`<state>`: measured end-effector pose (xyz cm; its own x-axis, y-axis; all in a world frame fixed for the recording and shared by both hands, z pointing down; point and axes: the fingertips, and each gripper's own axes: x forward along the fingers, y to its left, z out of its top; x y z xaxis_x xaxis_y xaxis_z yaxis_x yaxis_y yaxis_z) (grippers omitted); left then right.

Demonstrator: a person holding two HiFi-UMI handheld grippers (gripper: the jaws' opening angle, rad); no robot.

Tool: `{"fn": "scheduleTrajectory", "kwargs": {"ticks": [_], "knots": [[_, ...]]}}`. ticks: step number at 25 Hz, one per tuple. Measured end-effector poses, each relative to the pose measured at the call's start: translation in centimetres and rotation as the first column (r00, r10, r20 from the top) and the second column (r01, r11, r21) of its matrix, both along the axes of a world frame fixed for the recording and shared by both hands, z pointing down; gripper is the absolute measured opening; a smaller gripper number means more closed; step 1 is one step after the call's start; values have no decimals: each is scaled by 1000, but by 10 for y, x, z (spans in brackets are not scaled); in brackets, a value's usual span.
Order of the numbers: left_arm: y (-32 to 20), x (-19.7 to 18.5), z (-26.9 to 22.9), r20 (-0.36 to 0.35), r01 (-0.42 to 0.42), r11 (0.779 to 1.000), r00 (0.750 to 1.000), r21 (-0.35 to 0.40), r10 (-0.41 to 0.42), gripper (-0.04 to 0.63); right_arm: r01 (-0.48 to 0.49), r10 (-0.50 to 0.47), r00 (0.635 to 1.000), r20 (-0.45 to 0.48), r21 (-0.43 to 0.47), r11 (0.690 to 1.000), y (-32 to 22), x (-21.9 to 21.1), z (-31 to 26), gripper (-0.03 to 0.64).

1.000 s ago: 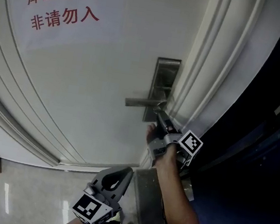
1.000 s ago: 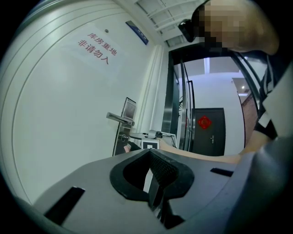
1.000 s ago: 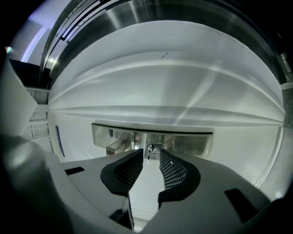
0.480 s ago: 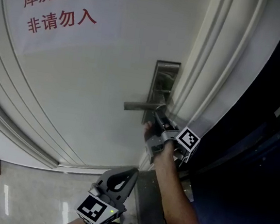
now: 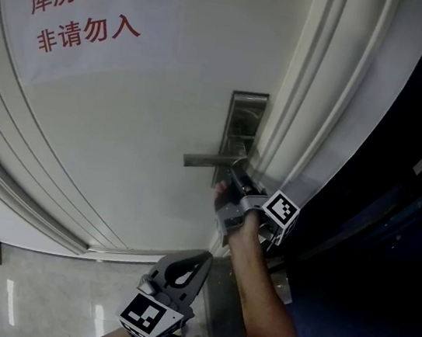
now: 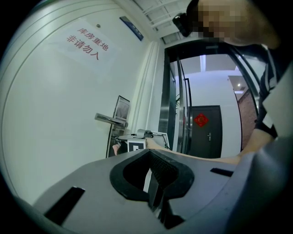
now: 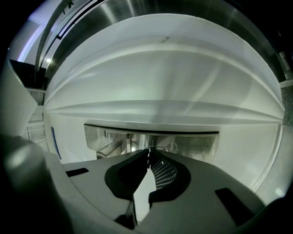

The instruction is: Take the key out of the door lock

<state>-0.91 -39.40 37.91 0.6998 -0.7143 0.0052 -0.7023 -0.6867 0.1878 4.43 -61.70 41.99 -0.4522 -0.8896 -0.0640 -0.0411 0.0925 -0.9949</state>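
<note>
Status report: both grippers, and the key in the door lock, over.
Left gripper shut, empty, low. Right gripper shut on thin metal key at steel lock plate. Silver lever handle close beside it.

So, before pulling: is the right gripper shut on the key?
Shut: the right gripper pinches the key at the lock plate, its ring showing beyond.

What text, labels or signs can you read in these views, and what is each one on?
"库房重地": red print, upper line of the white paper sheet on the door.
"非请勿入": red print, lower line of the same sheet.
Blue plate high by the door frame: too small to read.
Red ornament on the far dark door: too blurred to read.
</note>
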Motion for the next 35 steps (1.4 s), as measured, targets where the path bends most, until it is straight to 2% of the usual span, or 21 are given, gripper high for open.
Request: {"fn": "scheduleTrajectory", "kwargs": {"ticks": [19,35], "knots": [[14,6,-3,0,-1,1000,1000,10,1,5,17,-17,1000,-11,-21,1000,16,8,7,20],[44,21,-9,6,-4,1000,1000,26,4,5,47,-47,999,-7,-18,999,67,15,9,20]]}}
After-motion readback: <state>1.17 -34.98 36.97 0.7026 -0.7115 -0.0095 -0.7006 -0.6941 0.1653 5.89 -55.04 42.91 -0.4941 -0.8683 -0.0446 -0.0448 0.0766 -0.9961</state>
